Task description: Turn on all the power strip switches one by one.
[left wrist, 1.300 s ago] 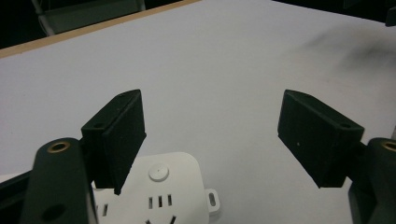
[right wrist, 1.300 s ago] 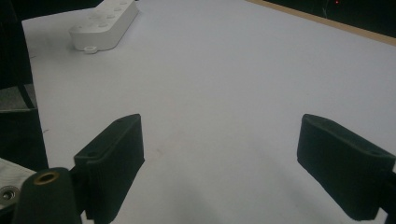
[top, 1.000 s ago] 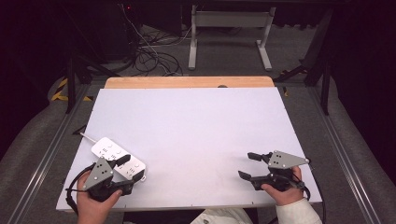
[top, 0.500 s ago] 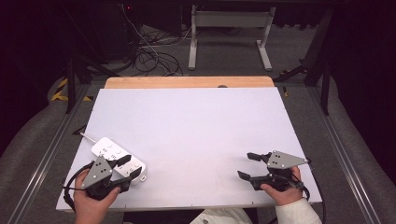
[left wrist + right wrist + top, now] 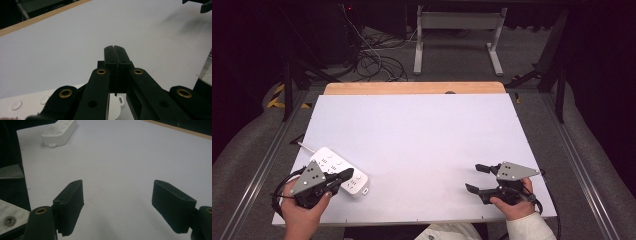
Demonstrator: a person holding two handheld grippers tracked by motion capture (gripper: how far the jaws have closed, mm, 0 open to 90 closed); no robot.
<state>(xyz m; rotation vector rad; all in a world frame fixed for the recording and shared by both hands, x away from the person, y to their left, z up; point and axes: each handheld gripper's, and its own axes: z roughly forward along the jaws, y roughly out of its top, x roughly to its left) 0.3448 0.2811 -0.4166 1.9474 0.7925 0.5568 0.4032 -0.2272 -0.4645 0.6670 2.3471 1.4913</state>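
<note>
The left gripper [image 5: 343, 175] hovers just above the near end of the white power strip [image 5: 338, 170], its jaws pressed flat together with nothing caught between them; they have just been closing. The left gripper view makes that clear, the two black pads [image 5: 115, 53] meeting along one thin seam, and beneath them it shows the strip's [image 5: 30, 100] rounded end with a small hanging tab. The high view gives what that close look cannot: the strip lies slantwise at the near left part of the white table sheet [image 5: 422, 135], running away from the left gripper toward the table's left edge, with a thin cable leaving its far end. The right gripper [image 5: 477, 178] rests well apart from the strip, low at the near right, its jaws spread wide and empty. In the right gripper view [image 5: 117, 205] the strip [image 5: 60, 132] lies far ahead and to the left of the pads, with bare sheet between. Beyond the table, a wooden edge [image 5: 414, 88], tangled floor cables [image 5: 372, 60] and a grey metal stand [image 5: 457, 22] show.
</note>
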